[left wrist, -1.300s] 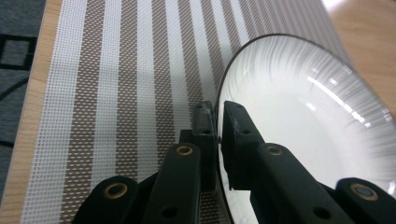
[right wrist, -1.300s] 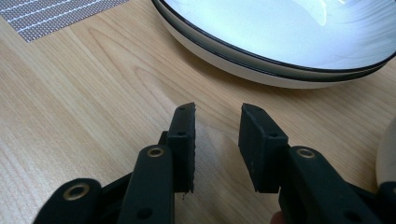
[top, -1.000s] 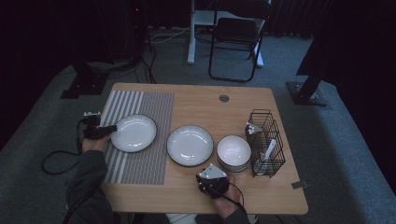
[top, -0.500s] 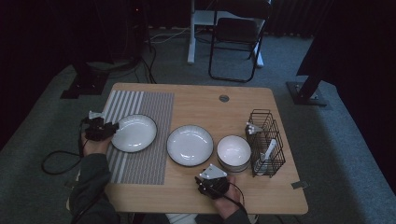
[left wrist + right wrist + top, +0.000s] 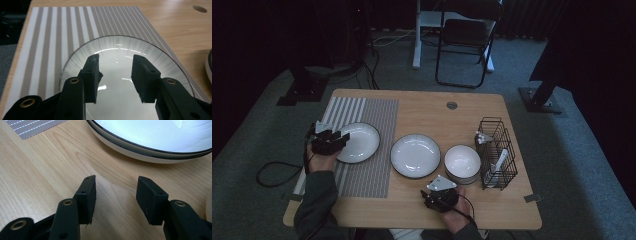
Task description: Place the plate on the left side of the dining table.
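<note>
A white, dark-rimmed plate lies on the striped mat. My left gripper hovers at its left rim. In the left gripper view the jaws have just been opening; they stand apart above the plate without gripping it. My right gripper sits near the table's front edge, just short of the middle plate. Its jaws have also just been opening, with only bare wood between them and the plate's rim ahead.
A stack of white bowls stands right of the middle plate. Beside it is a black wire basket holding utensils. The table has a cable hole at the back. A folding chair stands beyond.
The left gripper has let go of the plate's left rim, opened and shifted slightly above it. The right hand has stayed where it was.
</note>
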